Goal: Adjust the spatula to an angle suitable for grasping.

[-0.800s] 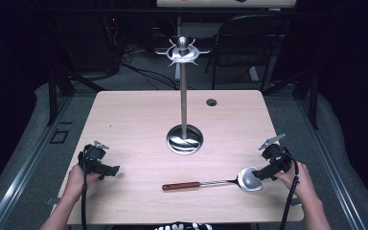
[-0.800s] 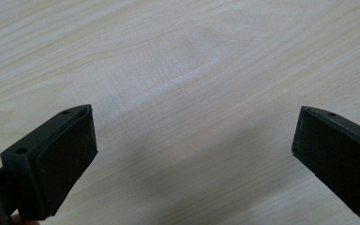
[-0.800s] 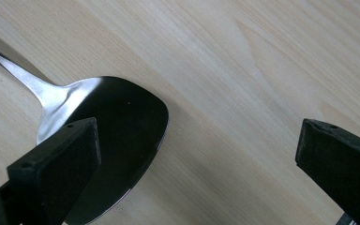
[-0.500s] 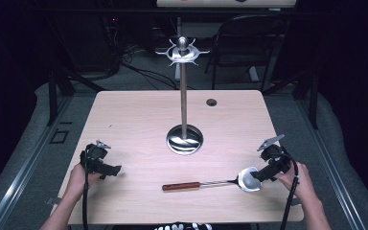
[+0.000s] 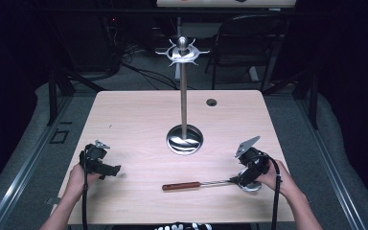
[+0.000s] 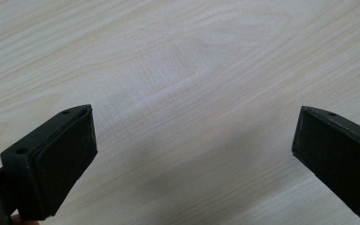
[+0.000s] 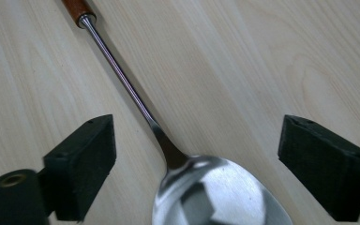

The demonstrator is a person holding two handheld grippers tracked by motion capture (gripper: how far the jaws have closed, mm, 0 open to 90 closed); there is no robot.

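High view looks down on a pale wood-grain surface (image 5: 134, 124) in a dark room, grey floor around it and a black chair (image 5: 249, 43) at the upper right. A steel stand (image 5: 184, 96) rises from the frame's centre, a small dark hole (image 5: 212, 102) just right of it. The spoon (image 5: 206, 183) lies lower centre. The right hand-held gripper (image 5: 239, 179) straddles its bowl, released; the left hand-held gripper (image 5: 112, 170), lower left, gapes over bare wood.

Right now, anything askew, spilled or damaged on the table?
Nothing stands out. The ladle lies flat on the table, the rack stands upright, and the right gripper straddles the ladle's neck, jaws open.
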